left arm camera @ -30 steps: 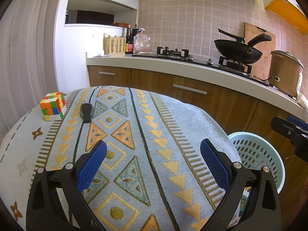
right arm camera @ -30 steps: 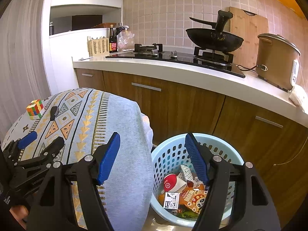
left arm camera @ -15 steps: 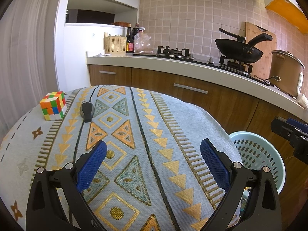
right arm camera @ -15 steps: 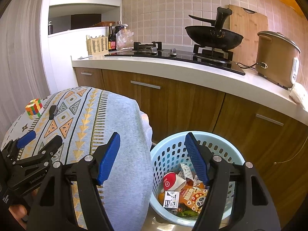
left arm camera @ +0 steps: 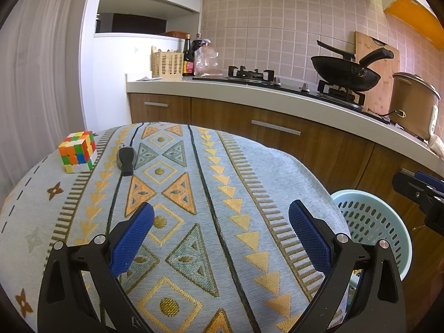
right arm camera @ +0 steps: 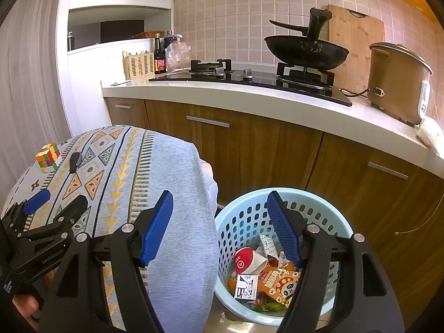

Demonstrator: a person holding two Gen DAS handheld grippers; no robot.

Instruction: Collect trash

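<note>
The right gripper (right arm camera: 219, 222) is wide open over the basket (right arm camera: 241, 211), lower right. The left gripper (left arm camera: 220, 231) is wide open too. The trash (right arm camera: 266, 274) looks all in, so lift away slowly.

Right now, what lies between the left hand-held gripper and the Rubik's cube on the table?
In the left wrist view, only patterned tablecloth lies between the left hand-held gripper and the multicoloured Rubik's cube. A black key fob sits just right of the cube.

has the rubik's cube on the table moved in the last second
No. The rubik's cube sits in the same spot beside the black key fob on the tablecloth, same pattern alignment.
</note>
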